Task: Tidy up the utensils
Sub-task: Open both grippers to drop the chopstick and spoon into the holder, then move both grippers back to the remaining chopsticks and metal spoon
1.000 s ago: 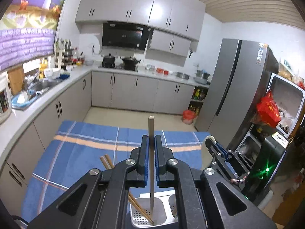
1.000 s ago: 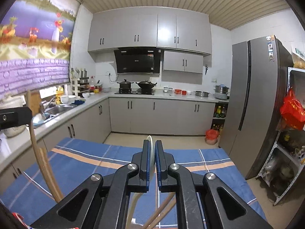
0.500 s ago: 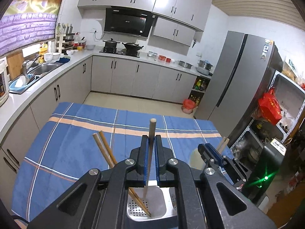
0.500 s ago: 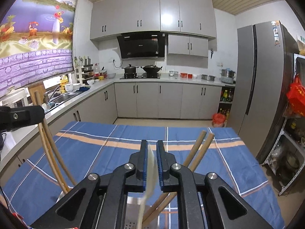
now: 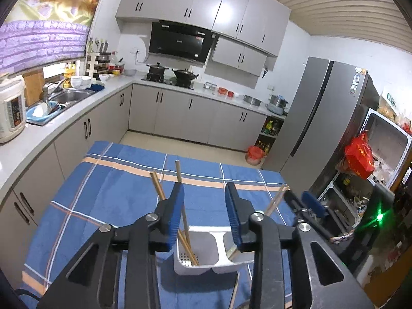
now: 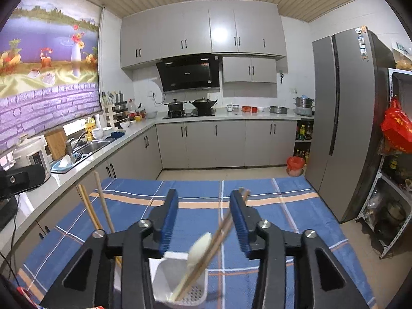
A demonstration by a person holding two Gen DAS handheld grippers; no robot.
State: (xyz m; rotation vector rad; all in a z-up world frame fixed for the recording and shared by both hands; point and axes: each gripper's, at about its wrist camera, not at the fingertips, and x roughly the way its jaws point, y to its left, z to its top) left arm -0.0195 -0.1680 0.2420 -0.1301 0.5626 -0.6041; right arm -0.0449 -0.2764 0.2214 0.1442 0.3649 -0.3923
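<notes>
Chopsticks (image 5: pixel 184 228) are leaning in the left compartment of the white utensil holder (image 5: pixel 203 262), sitting on the blue plaid tablecloth (image 5: pixel 116 193) at 6 o'clock of the left wrist view. Left gripper (image 5: pixel 204 216) is hanging above it, jaws spread wide, gripping nothing. From the right wrist view, a second chopstick pair (image 6: pixel 213 242) and a pale spoon (image 6: pixel 198 246) are leaning in the holder's other compartment. Right gripper (image 6: pixel 203 219) is likewise gaping wide, empty.

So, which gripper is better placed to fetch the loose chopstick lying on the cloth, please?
Left, probably: the left gripper is open and the chopstick lies close beneath its fingers; the right view misses it.
</notes>
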